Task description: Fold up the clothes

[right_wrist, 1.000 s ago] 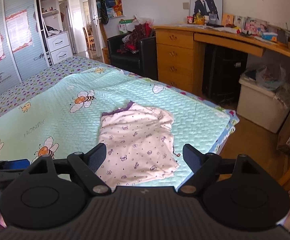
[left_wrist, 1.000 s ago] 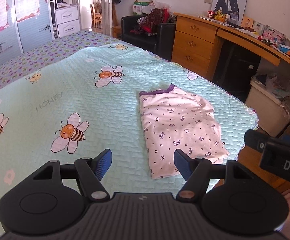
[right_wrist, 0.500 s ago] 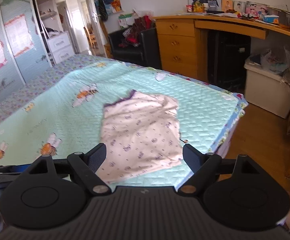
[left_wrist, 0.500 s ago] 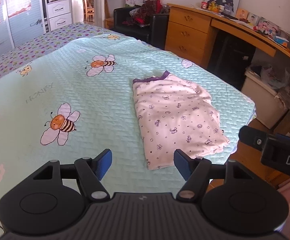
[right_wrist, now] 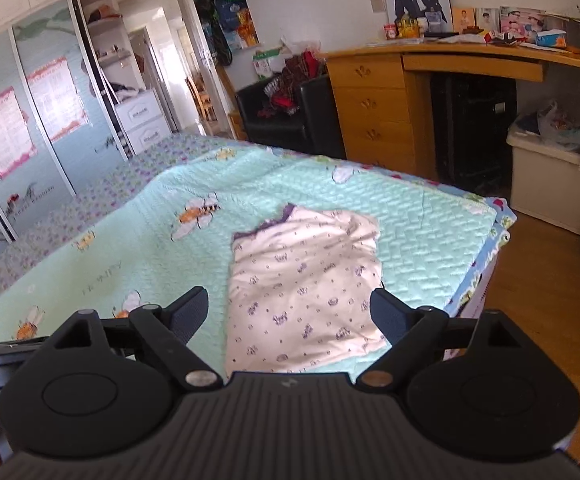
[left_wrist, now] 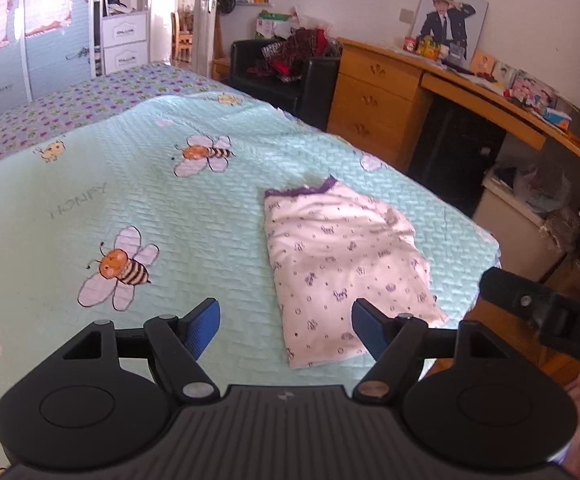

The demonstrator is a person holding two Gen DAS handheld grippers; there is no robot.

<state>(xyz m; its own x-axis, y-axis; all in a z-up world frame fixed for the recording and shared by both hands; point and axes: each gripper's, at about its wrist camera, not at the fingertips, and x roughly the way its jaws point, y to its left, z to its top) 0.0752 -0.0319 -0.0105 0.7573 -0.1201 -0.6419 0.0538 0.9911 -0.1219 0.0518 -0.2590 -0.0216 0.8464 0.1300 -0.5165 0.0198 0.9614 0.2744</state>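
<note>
A: Where is the garment?

B: The white folded garment with small purple prints and a purple trimmed edge (left_wrist: 342, 264) lies flat on the mint-green quilted bedspread with cartoon bees (left_wrist: 129, 208), near the bed's corner closest to the wooden desk with drawers (left_wrist: 374, 100). Its purple trim faces the far end of the bed; its plain end faces the grippers.

A: Is either gripper on it?

B: No. The left gripper with blue pads (left_wrist: 285, 330) hangs above the bedspread's near edge, its jaws wide and opening, with nothing pressed between them. In the left wrist view the garment's near end shows in the gap between the pads but lies on the bed below them, apart from both.

A: And the right one?

B: The right gripper with dark pads (right_wrist: 290, 314) is the same: jaws wide and opening, gripping nothing. From its camera the garment (right_wrist: 306, 280) fills most of the gap, flat on the bedspread (right_wrist: 410, 208) near the bed's side edge.

A: Can the two tools see each other?

B: Part of the right gripper's black body juts in at the right edge of the left wrist view, and a bit of the left one shows at the lower left of the right wrist view.

A: What lies beyond the bed?

B: A black armchair piled with clothes (right_wrist: 285, 116) beside the desk, and a pale storage bin (right_wrist: 554, 196) on the wooden floor under the desk's long end.
</note>
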